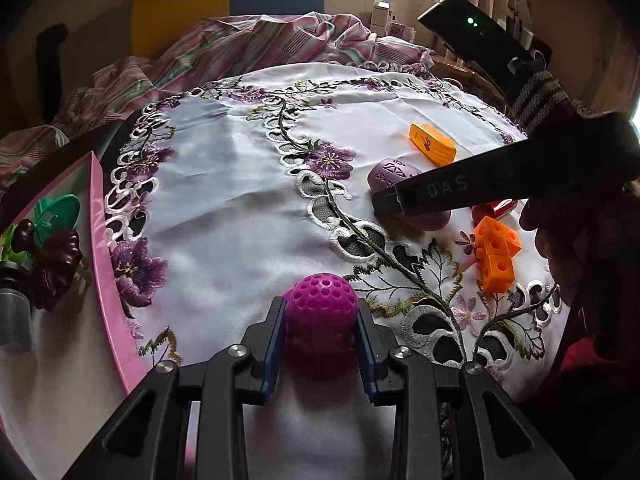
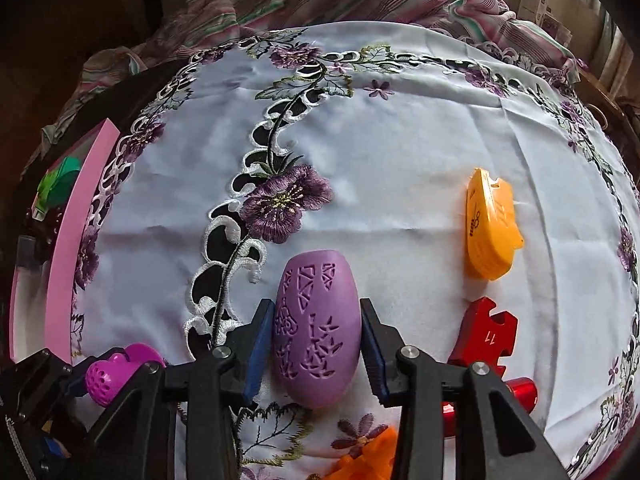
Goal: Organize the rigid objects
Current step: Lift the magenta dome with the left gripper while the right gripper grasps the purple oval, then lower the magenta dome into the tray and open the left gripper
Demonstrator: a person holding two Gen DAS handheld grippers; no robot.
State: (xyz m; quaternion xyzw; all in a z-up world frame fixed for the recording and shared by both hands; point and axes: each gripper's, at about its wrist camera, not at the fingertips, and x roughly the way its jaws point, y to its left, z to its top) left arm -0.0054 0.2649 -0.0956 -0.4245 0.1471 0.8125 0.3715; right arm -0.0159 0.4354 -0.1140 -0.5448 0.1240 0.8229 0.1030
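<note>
At the far left a pink tray (image 1: 105,240) holds a green piece (image 1: 56,210) and a dark flower-shaped clip (image 1: 54,264). On the embroidered cloth (image 1: 224,200) over the worktop, the left gripper (image 1: 322,344) has its jaws narrow, clamped on a magenta perforated ball (image 1: 320,308). Right of centre, the right gripper (image 2: 318,344) stands over a lilac carved egg-shaped shell (image 2: 316,320) lying on the cloth; its left pad is against the shell, a thin gap shows at the right. Further right lie an orange clip (image 2: 492,224), a red puzzle piece (image 2: 486,332) and orange cubes (image 1: 496,252).
</note>
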